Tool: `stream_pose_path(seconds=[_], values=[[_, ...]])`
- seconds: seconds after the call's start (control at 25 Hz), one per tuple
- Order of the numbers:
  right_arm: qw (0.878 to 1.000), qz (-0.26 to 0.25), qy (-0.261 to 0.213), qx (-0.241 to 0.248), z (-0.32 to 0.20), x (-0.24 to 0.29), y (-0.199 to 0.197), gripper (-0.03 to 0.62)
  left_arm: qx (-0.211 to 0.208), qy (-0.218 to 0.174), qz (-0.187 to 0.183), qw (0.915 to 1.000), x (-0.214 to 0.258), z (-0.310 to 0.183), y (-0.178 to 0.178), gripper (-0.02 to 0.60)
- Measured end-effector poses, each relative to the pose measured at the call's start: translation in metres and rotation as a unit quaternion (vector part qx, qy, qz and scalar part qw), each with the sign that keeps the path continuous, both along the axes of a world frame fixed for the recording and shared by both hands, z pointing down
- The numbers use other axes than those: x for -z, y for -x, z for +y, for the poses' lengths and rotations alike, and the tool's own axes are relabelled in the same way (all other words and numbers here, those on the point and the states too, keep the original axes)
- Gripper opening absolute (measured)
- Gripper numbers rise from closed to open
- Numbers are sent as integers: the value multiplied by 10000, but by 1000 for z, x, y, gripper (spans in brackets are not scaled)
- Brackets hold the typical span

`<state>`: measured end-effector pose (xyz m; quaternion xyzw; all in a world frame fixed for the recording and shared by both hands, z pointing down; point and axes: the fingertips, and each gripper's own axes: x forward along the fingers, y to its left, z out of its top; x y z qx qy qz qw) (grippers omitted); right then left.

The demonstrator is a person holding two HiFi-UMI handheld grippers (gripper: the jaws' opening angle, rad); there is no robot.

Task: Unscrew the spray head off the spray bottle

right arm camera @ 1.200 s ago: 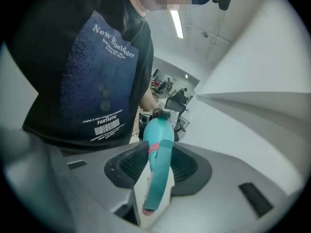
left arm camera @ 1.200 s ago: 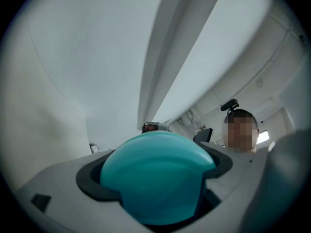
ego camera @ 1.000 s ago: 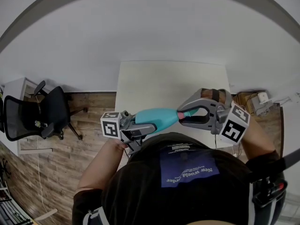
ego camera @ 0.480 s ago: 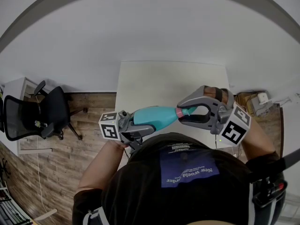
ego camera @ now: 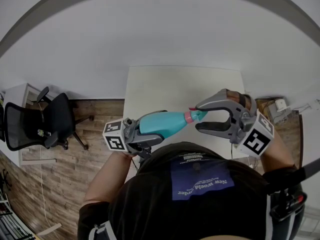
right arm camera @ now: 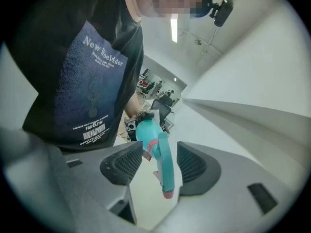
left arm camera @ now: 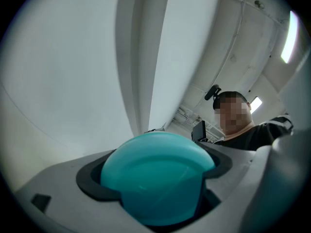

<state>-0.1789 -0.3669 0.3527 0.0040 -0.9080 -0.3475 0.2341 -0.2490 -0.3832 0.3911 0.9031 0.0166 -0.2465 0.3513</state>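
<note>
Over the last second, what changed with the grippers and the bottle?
The right gripper has just been opening its jaws. Earlier they clamped the spray head; now the pads stand off it with the head between them, so it was let go. The spray bottle tipped slightly, head end up in the head view. Unchanged: the left gripper stays shut on the bottle's body, above the table.

Over the counter's (ego camera: 175, 84) near edge a spray bottle (ego camera: 162, 123) lies crosswise, its base in the left gripper (ego camera: 146, 134) at left, its spray head (ego camera: 192, 116) at right between the fingers (right arm camera: 192, 164) of the right gripper (right arm camera: 160, 161), which have just been opening and stand clear of it. A chair (ego camera: 45, 120) stands left of the counter.
</note>
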Motion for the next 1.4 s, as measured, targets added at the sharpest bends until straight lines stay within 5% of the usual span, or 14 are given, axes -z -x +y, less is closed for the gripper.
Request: stream_pose_path(seconds=[0.12,0.2,0.36,0.56,0.64,0.76,0.84,1.0,1.16,1.4], values=[[9952,-445,842,-218,-3,10,-13,195,198,-334,-156,9991,3,-1,8,489],[9701,-1287,2017,-418,-9,29,-32,195,322,-515,-254,9978,7,1,5,489],[8700,-2956,3922,-444,-30,65,-74,195,506,-726,-371,9954,12,6,-2,489],[7100,-3158,6190,-1142,-84,19,-79,235,663,-982,-620,9910,9,-9,14,489],[6668,-2951,6743,-1168,-85,3,-72,266,704,-1057,-684,9895,10,-13,16,489],[6220,-2630,7297,-1074,-73,-13,-65,295,760,-1225,-832,9860,9,-10,9,489],[5993,-2445,7556,-1008,-64,-21,-47,298,781,-1348,-914,9835,7,-6,15,489],[5789,-2086,7817,-1014,-51,-36,6,298,801,-1539,-1048,9792,3,-1,48,489],[5379,-2062,8134,-806,-46,-25,5,298,800,-1829,-1373,9702,1,1,17,489],[5209,-1730,8314,-866,-36,-35,20,296,868,-2227,-1654,9568,0,6,7,489]])
